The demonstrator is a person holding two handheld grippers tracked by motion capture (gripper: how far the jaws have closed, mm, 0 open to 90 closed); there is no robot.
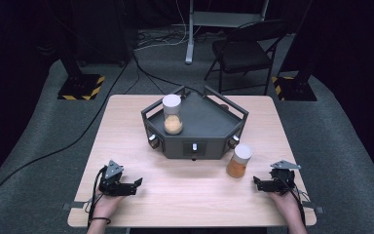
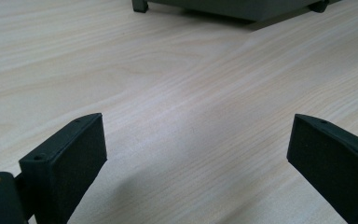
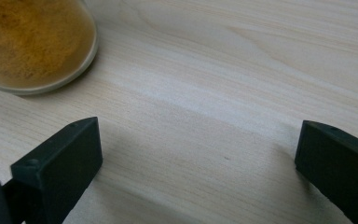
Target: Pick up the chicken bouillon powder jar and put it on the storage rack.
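I hold the right gripper, jaws wide, nearest the upright orange jar, just ahead-left on the bench.

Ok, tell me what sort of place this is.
Probably a lab or studio set up for recording handling work, not a home. A bare wooden table stands on grey carpet against dark walls, with stand bases marked in yellow and black at its far corners, cables across the floor and a folding chair.
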